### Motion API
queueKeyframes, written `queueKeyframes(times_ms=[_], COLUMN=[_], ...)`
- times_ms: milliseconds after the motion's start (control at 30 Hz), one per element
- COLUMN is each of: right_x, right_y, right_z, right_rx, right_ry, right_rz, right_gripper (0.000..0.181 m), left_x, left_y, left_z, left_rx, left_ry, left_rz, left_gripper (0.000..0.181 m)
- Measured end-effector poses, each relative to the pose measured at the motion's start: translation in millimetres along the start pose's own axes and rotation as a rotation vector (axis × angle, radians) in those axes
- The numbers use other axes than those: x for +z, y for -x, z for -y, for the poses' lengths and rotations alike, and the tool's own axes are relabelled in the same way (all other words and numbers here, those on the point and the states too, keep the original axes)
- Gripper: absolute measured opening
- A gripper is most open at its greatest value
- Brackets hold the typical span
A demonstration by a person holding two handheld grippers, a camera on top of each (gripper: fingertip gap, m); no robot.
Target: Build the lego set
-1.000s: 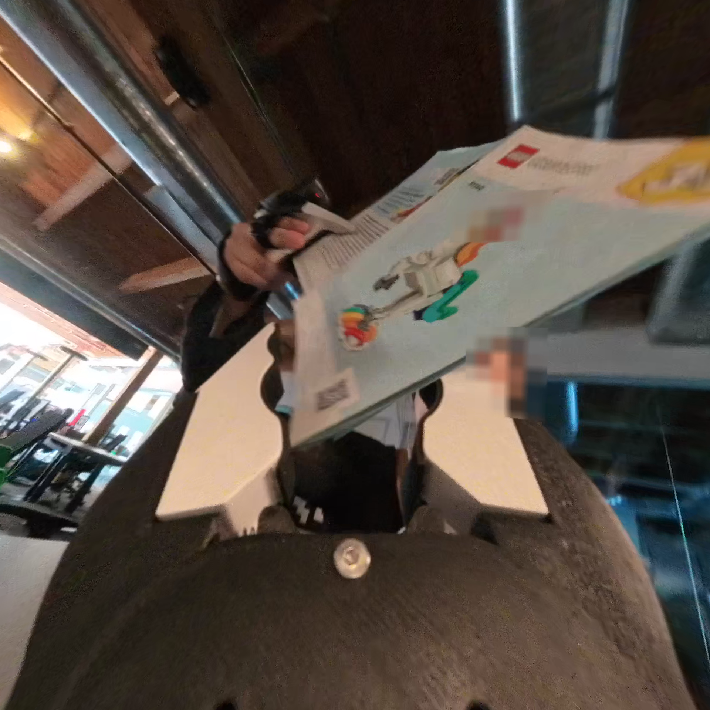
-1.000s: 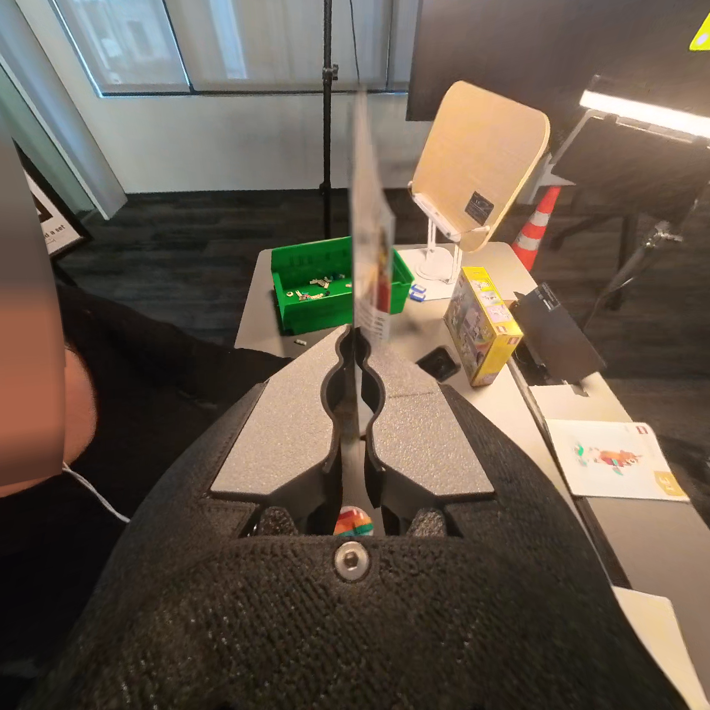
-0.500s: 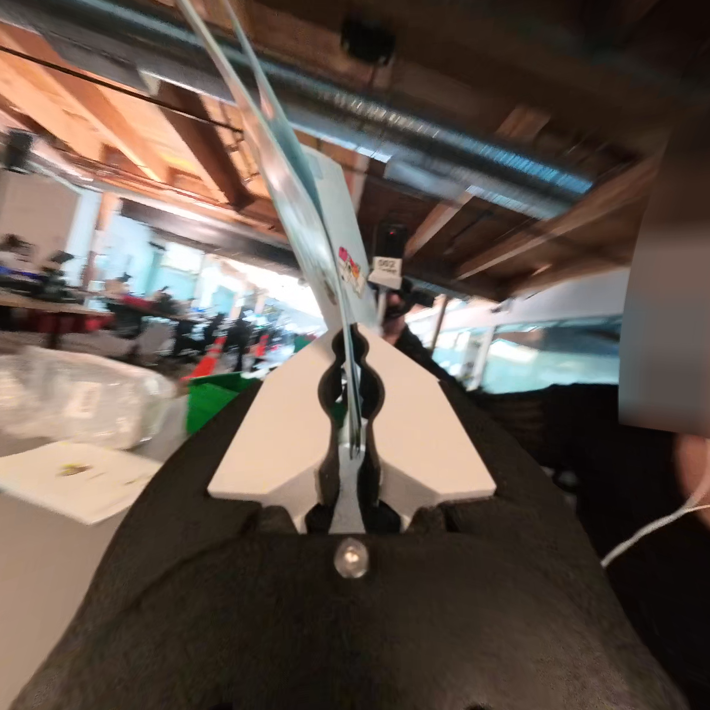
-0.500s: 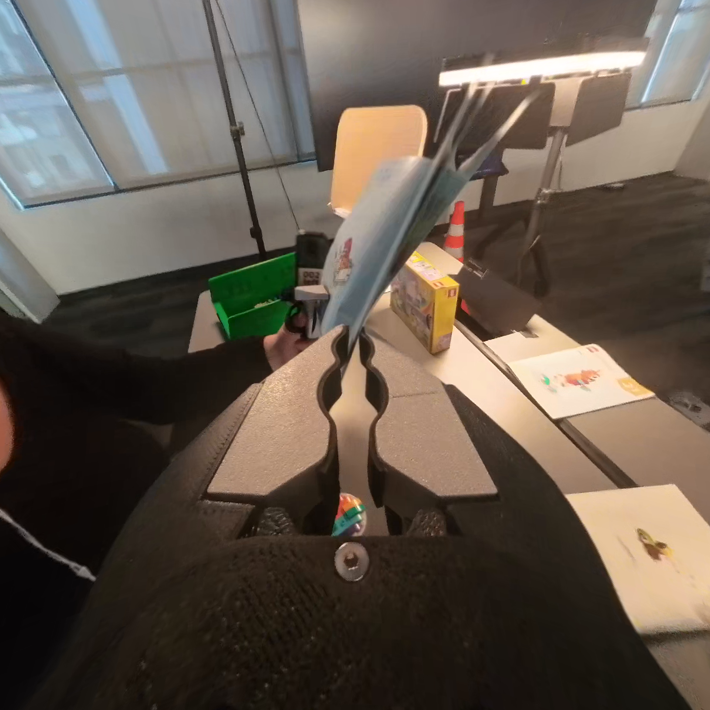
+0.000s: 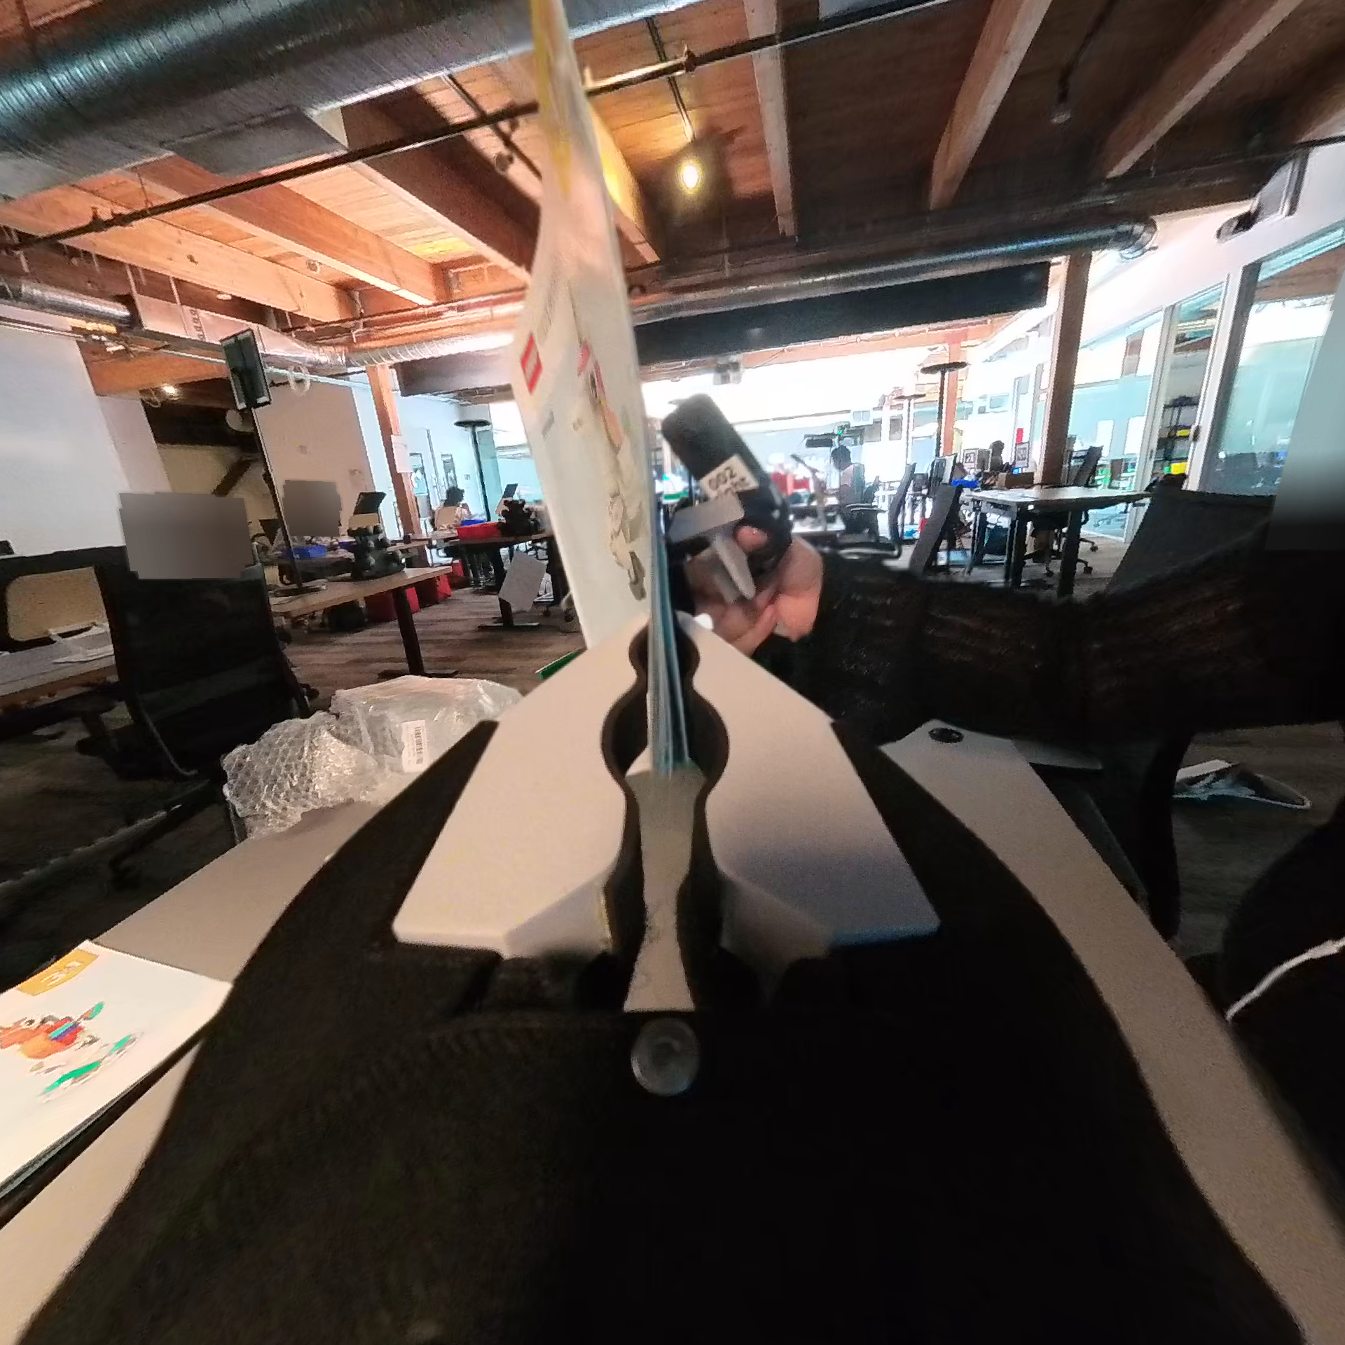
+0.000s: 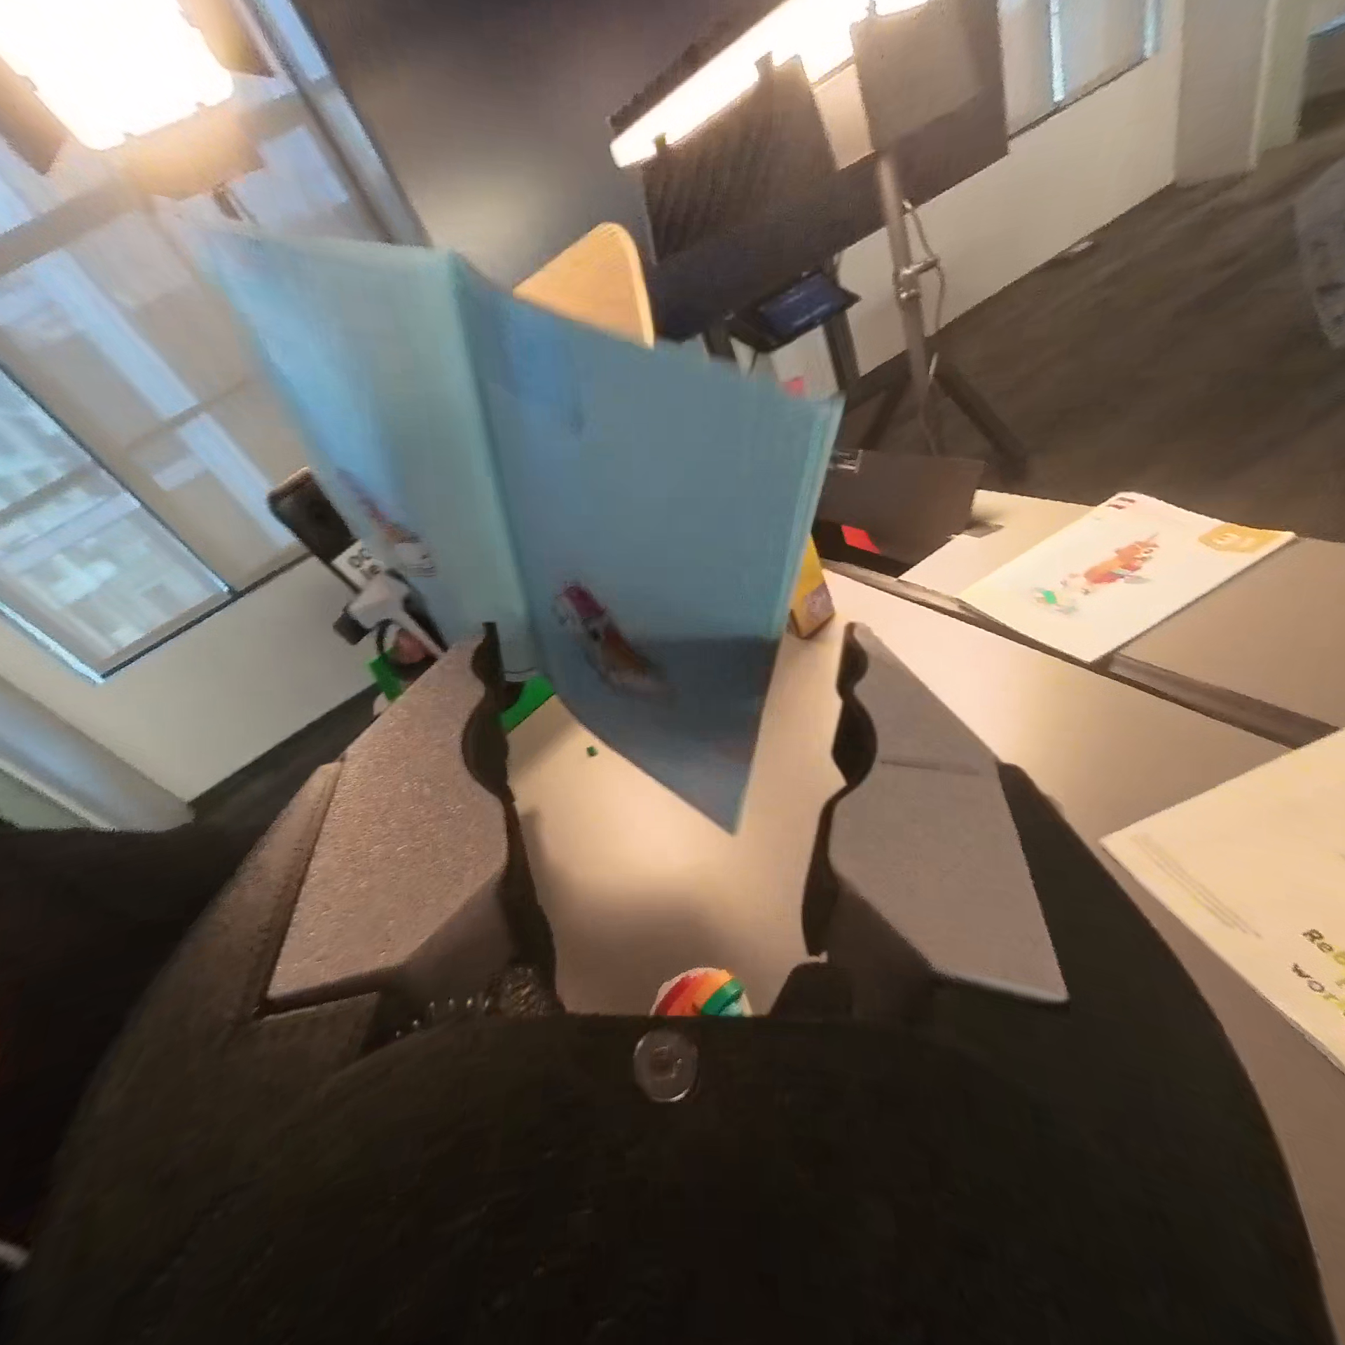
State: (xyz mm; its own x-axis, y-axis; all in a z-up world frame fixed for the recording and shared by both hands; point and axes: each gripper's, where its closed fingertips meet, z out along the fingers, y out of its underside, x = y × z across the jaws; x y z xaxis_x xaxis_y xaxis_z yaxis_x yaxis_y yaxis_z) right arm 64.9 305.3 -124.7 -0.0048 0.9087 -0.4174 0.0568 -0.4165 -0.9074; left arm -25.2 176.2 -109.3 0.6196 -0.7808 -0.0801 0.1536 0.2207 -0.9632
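A light-blue instruction booklet (image 6: 640, 524) stands half open above the table (image 6: 655, 859). My left gripper (image 5: 666, 644) is shut on the booklet's lower edge (image 5: 666, 713), and the booklet rises edge-on from the jaws. My right gripper (image 6: 668, 644) is open, with its jaws wide apart just short of the booklet and not touching it. A small rainbow-coloured lego piece (image 6: 699, 993) shows at the base of the right gripper. The right gripper also shows in the left wrist view (image 5: 728, 524), held by a hand. The left gripper shows in the right wrist view (image 6: 364, 575).
Two more booklets (image 6: 1121, 568) (image 6: 1237, 873) lie on the table at the right, and another lies at the left in the left wrist view (image 5: 80, 1033). A yellow box (image 6: 811, 593) and a green bin (image 6: 528, 702) stand behind the held booklet. Bubble wrap (image 5: 349, 742) lies off the table's edge. Left tips and right tips are each some 25 cm from the small rainbow-coloured lego piece (image 6: 699, 993).
My right gripper has opened and let go of the booklet. My left gripper has shut on it. Both grippers have swung round, and the booklet has fallen half open.
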Motion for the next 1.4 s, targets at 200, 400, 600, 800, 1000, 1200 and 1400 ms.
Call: queueKeyframes(times_ms=[200,400,600,800,1000,1200,1400], right_x=[12,21,22,43,29,21,22], right_y=[5,13,25,25,40,53,64], right_z=[-11,-55,-87,-69,-26,-6,8], right_rx=[0.121,0.094,0.059,0.189,0.307,0.148,-0.132], right_ry=[-0.044,-0.032,-0.127,-0.370,-0.689,-0.672,-0.417], right_rz=[0.152,0.217,0.264,0.275,0.480,0.459,0.290], right_gripper=[0.105,0.108,0.104,0.099,0.065,0.000,0.000], left_x=[-3,-5,0,12,16,9,-14], left_y=[-1,9,15,7,9,12,26], left_z=[11,28,54,73,86,77,46], left_rx=[0.014,0.041,0.024,0.002,-0.052,-0.028,-0.081], left_ry=[-0.060,-0.140,-0.205,-0.315,-0.398,-0.368,-0.313], left_rz=[0.019,0.137,0.175,0.134,0.123,0.147,0.210], left_gripper=[0.000,0.000,0.000,0.000,0.000,0.000,0.021])
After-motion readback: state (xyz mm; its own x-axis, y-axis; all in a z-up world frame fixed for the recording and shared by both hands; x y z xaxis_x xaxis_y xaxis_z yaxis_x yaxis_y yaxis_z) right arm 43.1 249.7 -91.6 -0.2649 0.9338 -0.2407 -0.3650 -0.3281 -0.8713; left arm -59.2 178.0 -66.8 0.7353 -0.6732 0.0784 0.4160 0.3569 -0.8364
